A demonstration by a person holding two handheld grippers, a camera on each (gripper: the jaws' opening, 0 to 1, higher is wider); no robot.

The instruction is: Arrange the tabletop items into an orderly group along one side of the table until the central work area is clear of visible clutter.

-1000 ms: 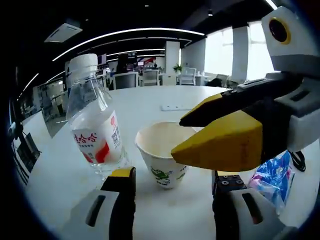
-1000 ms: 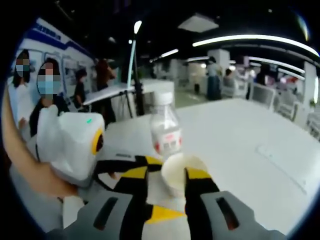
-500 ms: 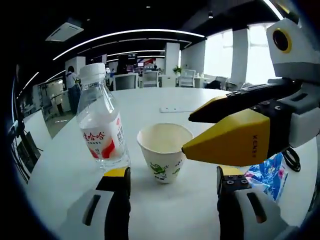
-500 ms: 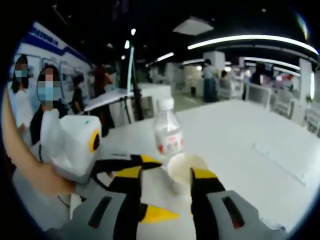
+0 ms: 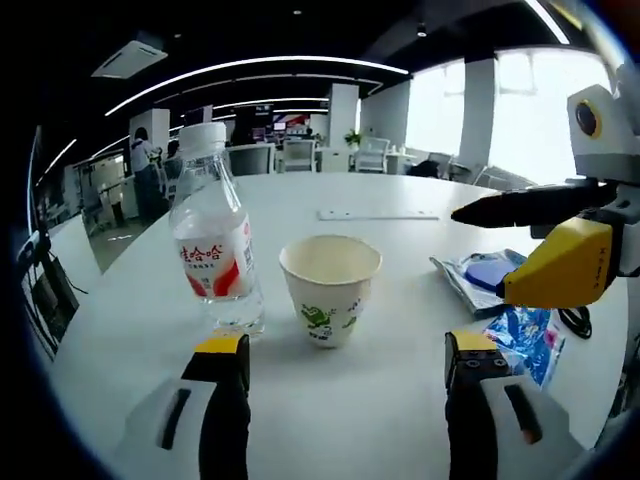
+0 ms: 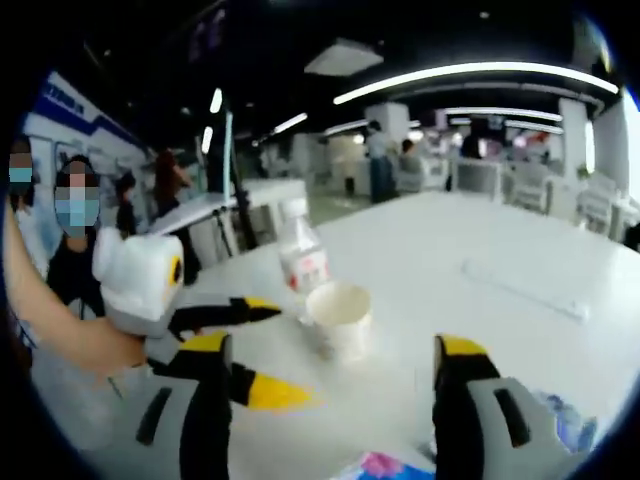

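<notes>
Tongs (image 5: 347,350) (both pairs) gape wide, gripping nothing.

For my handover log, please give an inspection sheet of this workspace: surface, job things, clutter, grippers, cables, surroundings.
Surface: white round table, mostly bare.
Job's things: clear plastic bottle with white cap and red label upright beside white paper cup with green print, not touching.
Clutter: blue plastic wrappers at the table edge; flat white strip farther back.
Grippers: left gripper open, empty; right gripper open, empty.
Cables: a black cable by the wrappers.
Surroundings: open office, chairs, ceiling lights, people standing.
</notes>
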